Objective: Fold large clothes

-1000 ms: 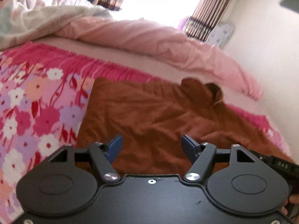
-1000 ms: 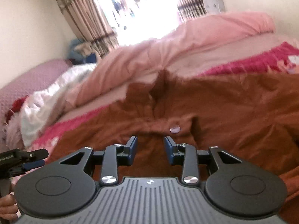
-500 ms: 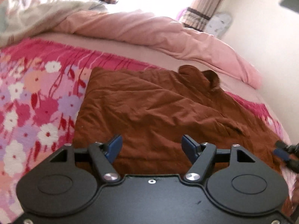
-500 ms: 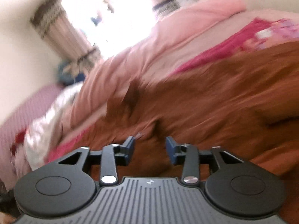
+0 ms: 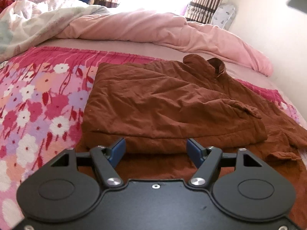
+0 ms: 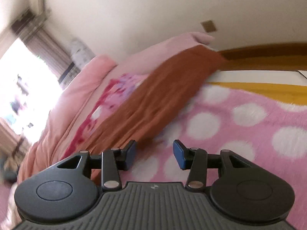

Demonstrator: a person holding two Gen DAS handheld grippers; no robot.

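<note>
A large rust-brown garment [image 5: 163, 103] lies partly folded on the bed, its collar [image 5: 209, 63] at the far end and a sleeve [image 5: 284, 140] spread to the right. My left gripper [image 5: 155, 150] is open and empty, just above the garment's near folded edge. My right gripper [image 6: 154, 154] is open and empty, over a pink blanket with white dots [image 6: 239, 126]. In the blurred right wrist view the brown garment [image 6: 153, 99] runs off to the upper right, beyond the left fingertip.
A pink floral blanket [image 5: 34, 103] covers the bed to the left of the garment. A rumpled pink duvet [image 5: 153, 28] and a white quilt [image 5: 34, 25] lie at the back. A wall [image 5: 272, 28] stands on the right, curtains [image 5: 205, 0] behind.
The right gripper has swung away to the right, from over the garment to over the dotted blanket, and its jaws have widened. The left gripper has pulled back slightly; more of the garment shows.
</note>
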